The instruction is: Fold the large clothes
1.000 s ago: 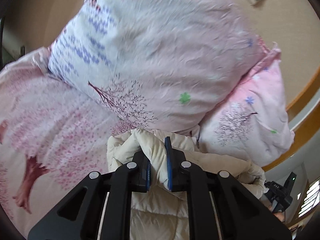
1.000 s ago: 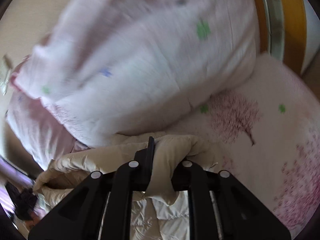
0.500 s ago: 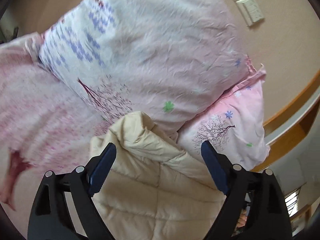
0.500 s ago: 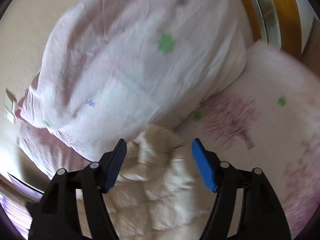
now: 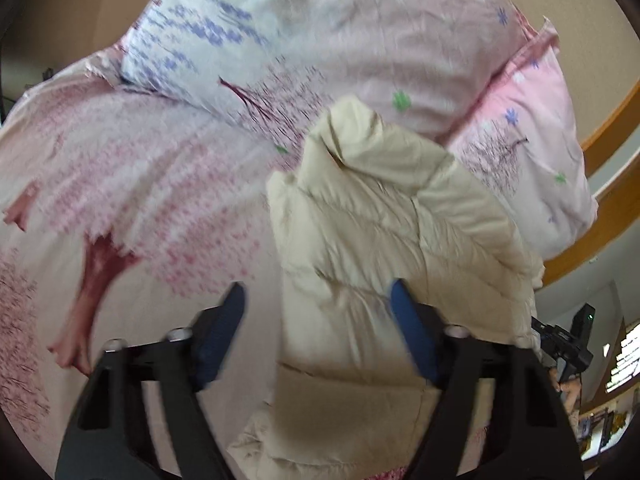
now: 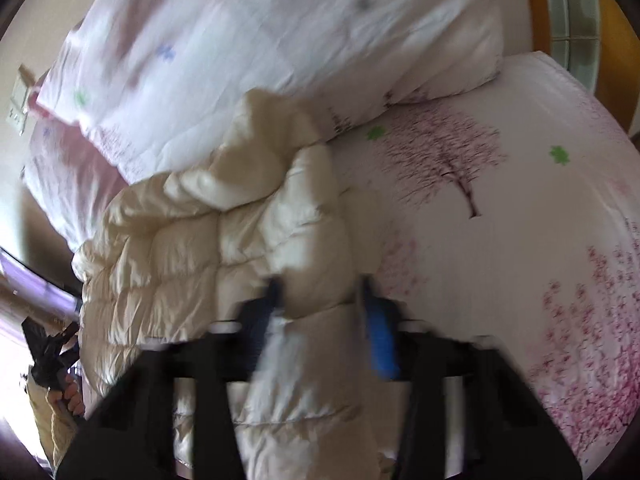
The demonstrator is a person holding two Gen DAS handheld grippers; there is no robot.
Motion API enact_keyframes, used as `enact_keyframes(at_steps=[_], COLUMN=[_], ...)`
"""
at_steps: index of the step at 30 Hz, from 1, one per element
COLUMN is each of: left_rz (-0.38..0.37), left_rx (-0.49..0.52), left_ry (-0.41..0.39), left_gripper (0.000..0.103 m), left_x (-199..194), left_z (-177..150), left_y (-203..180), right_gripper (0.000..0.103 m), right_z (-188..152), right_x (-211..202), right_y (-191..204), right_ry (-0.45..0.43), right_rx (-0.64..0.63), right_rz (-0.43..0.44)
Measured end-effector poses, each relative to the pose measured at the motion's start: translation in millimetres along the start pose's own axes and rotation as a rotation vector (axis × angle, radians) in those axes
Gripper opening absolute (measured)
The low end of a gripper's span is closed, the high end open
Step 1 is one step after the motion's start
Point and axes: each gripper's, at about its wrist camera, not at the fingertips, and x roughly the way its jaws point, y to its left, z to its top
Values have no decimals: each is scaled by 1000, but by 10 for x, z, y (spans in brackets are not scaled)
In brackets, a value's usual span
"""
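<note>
Two tools over a cream jacket point(image 5: 392, 240) lying on the bed point(image 5: 132, 184), its top end against the pillows point(image 5: 360, 40). Left tool point(image 5: 316, 320) spread wide, one pad over the jacket, gripping nothing. Right tool point(image 6: 322, 312) blurred, part open, straddling a jacket fold; whether it grips, cannot tell.

**Illumination and Picture Quality**

Both views are lit by soft, bright daylight. In the left wrist view a bright window point(image 5: 628, 354) sits at the lower right edge. The cream quilted down jacket point(image 6: 180, 248) shows glossy highlights along its left side in the right wrist view. Motion blur smears the right gripper point(image 6: 322, 308) and its blue-padded fingers point(image 6: 380, 344) heavily; the pink blossom-print bedsheet point(image 5: 132, 184) is moderately blurred. Fisheye distortion bends all edges, and the corners vignette to black.
</note>
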Motion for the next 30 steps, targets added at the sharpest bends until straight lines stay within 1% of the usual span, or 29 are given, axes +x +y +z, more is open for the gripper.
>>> enact_keyframes(at_steps=[1,3,5,6,7,8,9,10,11,14,16,17,18,19,20,21,22,23,24,25,26,27,29,30], left_rz=[-4,-1,-16,-32,-51,-51,-39,-16,13,70,68,64,64,63,59,57,59,56,54,52,49,39,32,34], left_rx=[0,-5,-13,-18,-19,-17,-10,-4,-11,-46,-61,-55,-47,-38,-32,-28,-23,-3,13,45,62,83,112,124], left_ry=[9,23,15,4,-12,-23,-30,-29,-21,9,20,18,10,-3,-20,-39,-61,-104,-124,-160,-180,-197,-199,-189], left_gripper=[47,21,12,10,9,9,9,9,9,7,7,7,7,7,7,8,9,9,10,13,25,45,60,60], left_x=[38,64,16,-35,-111,-155,-183,-177,-139,8,55,40,6,-52,-115,-181,-237,-342,-384,-454,-480,-491,-424,-368], left_z=[4,-32,-56,-72,-89,-104,-113,-118,-122,-133,-150,-158,-158,-149,-136,-125,-108,-99,-90,-86,-90,-86,-58,-46], left_y=[-15,-43,-63,-67,-62,-50,-36,-15,16,129,153,135,122,103,89,73,59,7,-36,-125,-173,-261,-400,-455], right_gripper=[11,8,8,7,7,7,7,7,7,7,10,12,22,32,35,40,41,41,41,41,41,41,41,41], right_z=[-18,-16,-51,-66,-81,-121,-134,-137,-173,-249,-282,-282,-280,-276,-276,-288,-301,-324,-339,-334,-340,-323,-306,-286], right_x=[-40,-195,-402,-469,-539,-572,-536,-471,-349,-119,-40,-43,-87,-143,-222,-348,-446,-558,-611,-647,-663,-646,-577,-496], right_y=[29,97,138,141,106,60,13,-53,-132,-213,-181,-138,-88,-72,-51,-7,34,110,167,254,359,423,526,576], right_ry=[-14,-62,-121,-138,-154,-164,-152,-133,-90,-20,2,3,-5,-22,-51,-100,-137,-179,-196,-206,-209,-205,-190,-166], right_rx=[-1,-7,2,6,13,27,41,54,84,134,133,113,92,84,79,72,60,30,6,-28,-66,-88,-116,-125], right_rz=[3,22,65,68,63,43,15,-12,-56,-117,-142,-168,-214,-242,-266,-282,-280,-257,-236,-212,-192,-183,-172,-159])
